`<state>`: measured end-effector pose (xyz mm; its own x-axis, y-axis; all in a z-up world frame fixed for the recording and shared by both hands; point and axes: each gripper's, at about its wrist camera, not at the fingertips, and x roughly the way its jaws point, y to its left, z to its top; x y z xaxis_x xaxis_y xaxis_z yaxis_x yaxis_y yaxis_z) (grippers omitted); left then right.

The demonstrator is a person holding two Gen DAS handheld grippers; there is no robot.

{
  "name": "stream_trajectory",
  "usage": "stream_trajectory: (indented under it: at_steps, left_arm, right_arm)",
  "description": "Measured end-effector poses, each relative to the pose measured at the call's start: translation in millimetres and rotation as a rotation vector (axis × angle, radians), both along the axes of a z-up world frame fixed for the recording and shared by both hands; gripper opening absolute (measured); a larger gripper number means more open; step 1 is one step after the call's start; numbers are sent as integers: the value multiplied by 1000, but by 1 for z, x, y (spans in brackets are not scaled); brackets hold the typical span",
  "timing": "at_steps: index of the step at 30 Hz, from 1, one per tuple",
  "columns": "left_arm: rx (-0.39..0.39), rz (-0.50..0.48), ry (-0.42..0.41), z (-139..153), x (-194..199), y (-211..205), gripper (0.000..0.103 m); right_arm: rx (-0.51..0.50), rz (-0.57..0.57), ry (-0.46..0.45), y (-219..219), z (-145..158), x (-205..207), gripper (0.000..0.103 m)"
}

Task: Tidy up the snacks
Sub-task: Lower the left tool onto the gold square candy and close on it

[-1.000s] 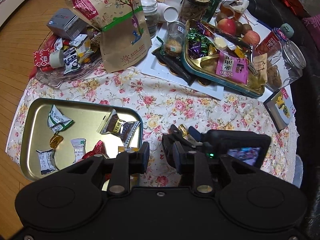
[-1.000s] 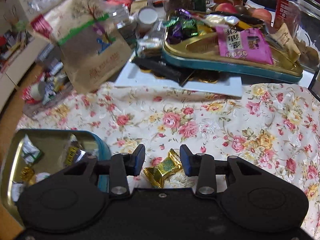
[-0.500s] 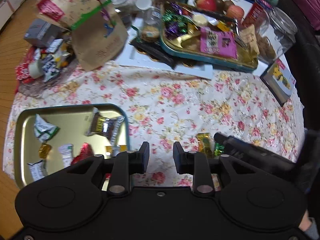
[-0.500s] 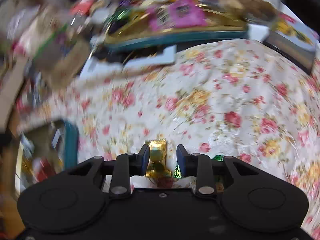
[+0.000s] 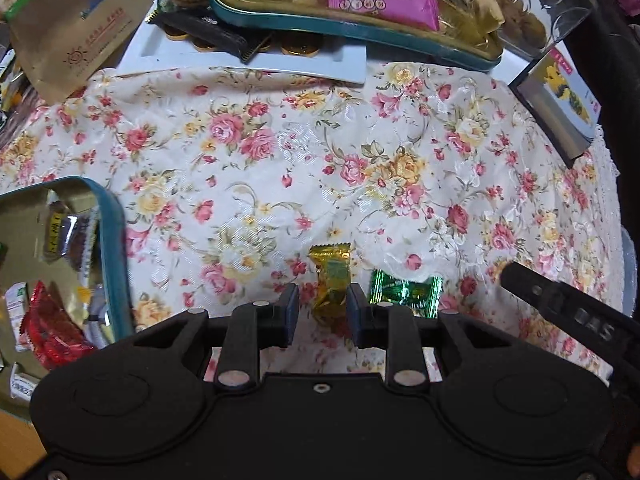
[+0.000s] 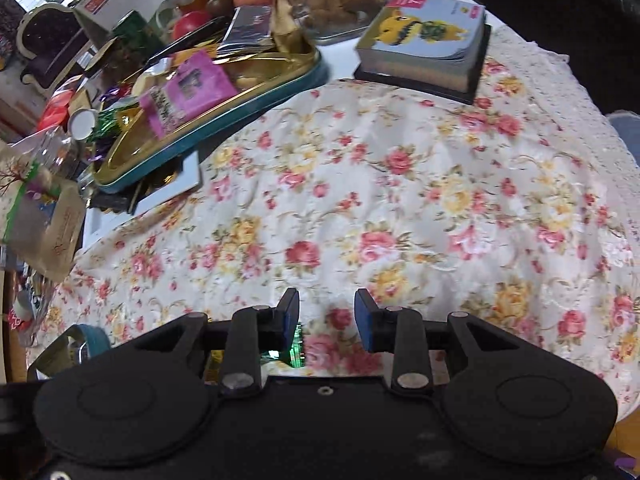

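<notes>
Sorting stage: your left gripper [image 5: 322,312] straddles the gold-wrapped candy [image 5: 331,279] on the floral tablecloth [image 5: 360,152], likely lined up for a pinch.
Left tongs: parted, fingers either side of the gold-wrapped candy; contact cannot be told.
Right tongs: your right gripper [image 6: 327,318] stands parted and holds nothing, set off to the right of the candy, probably to leave the left room.
Gold-wrapped candy: lying flat, twisted ends running lengthwise between the fingers, so the pads meet its narrow waist.
Green-wrapped candy [image 5: 406,289]: just right of the gold-wrapped candy, not touching it; likely next in line.
Teal tin [image 5: 114,256]: well to the left of the gold-wrapped candy, already holding several wrapped sweets; judged the destination.
Oval snack tray [image 5: 360,32]: far beyond the gold-wrapped candy, propped on clutter and heaped with packets.
Caution: soft foil may slip or crumple; close gently.
</notes>
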<state>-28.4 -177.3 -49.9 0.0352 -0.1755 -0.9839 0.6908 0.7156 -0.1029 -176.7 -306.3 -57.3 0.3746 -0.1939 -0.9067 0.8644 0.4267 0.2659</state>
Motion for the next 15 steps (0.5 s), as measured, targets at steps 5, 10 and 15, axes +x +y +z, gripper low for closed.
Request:
stream_trajectory:
  at_steps: [5, 10, 15]
  left_arm:
    - [0, 8, -1, -17, 1, -7, 36]
    - [28, 12, 0, -32, 0, -12, 36]
    - [30, 22, -1, -38, 0, -16, 42]
  right_arm:
    - [11, 8, -12, -7, 6, -10, 34]
    - [17, 33, -36, -8, 13, -7, 34]
    - [-1, 66, -41, -6, 14, -1, 34]
